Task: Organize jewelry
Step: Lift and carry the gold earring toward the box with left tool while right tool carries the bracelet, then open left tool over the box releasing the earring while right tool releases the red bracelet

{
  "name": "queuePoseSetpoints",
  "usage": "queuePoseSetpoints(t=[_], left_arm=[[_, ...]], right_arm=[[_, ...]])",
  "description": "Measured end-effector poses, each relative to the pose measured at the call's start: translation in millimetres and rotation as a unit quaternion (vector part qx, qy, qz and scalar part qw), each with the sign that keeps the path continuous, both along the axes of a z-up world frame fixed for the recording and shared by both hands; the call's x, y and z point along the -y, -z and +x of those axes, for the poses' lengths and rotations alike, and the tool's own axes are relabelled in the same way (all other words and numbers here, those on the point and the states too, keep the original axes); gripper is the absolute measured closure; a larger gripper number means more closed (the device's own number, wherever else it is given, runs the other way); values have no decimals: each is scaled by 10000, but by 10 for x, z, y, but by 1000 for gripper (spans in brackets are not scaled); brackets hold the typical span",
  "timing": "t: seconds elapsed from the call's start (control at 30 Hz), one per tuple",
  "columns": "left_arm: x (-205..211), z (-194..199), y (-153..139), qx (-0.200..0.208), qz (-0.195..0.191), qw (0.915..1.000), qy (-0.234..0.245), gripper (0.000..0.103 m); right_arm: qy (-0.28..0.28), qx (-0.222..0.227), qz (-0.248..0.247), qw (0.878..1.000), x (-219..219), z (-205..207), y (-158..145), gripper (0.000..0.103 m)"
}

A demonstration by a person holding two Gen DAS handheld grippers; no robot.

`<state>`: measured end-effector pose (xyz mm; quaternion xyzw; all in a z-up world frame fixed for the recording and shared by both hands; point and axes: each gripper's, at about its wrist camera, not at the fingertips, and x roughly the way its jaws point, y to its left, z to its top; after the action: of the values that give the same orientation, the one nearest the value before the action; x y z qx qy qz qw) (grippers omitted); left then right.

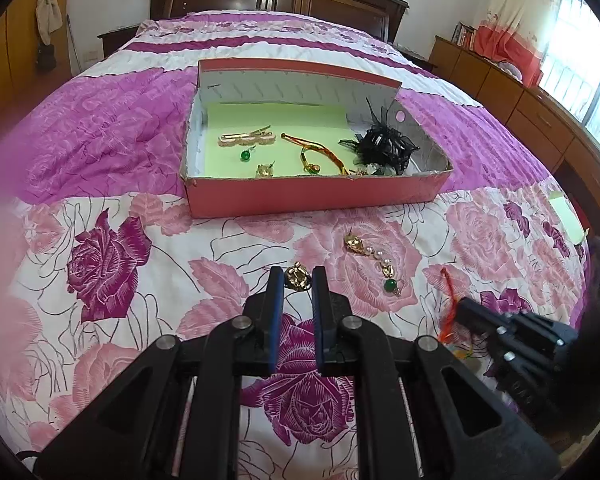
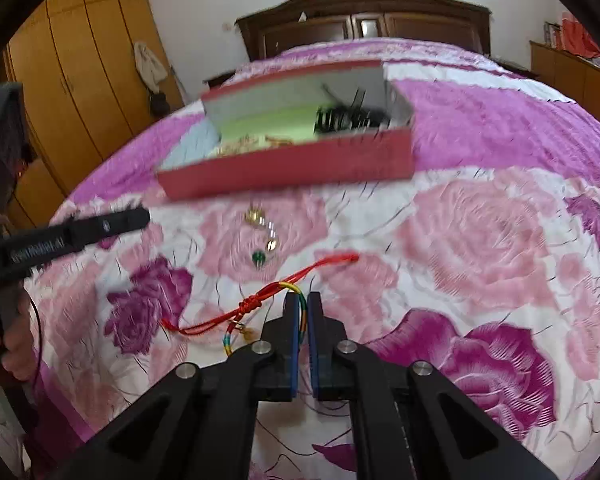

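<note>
Left wrist view: the left gripper (image 1: 293, 276) stood open astride a gold earring (image 1: 298, 277) on the quilt (image 1: 112, 264), short of the box (image 1: 300, 194); small, hard, light, best pinched across its body.

Right wrist view: the right gripper (image 2: 303, 304) was closed on a limp cord bracelet (image 2: 260, 300), likely to dangle.

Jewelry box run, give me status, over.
Left gripper open, straddling gold earring. Right gripper shut on braided cord bracelet. Pearl earring loose on bedspread. Path to box clear.
</note>
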<state>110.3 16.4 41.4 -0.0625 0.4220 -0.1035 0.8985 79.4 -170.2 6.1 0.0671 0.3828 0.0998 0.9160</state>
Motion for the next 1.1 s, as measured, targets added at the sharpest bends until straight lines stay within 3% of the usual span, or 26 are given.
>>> queuePoseSetpoints(t=[0.53,1.1], left_arm=[[13,-33,-239,348,-104,9993,49,98],[30,393,-527,864,-29,9962,57,98]], right_arm=[[255,923,78,9954,140,-13,-505,98],[119,1569,-68,9875,32,420,-926,98]])
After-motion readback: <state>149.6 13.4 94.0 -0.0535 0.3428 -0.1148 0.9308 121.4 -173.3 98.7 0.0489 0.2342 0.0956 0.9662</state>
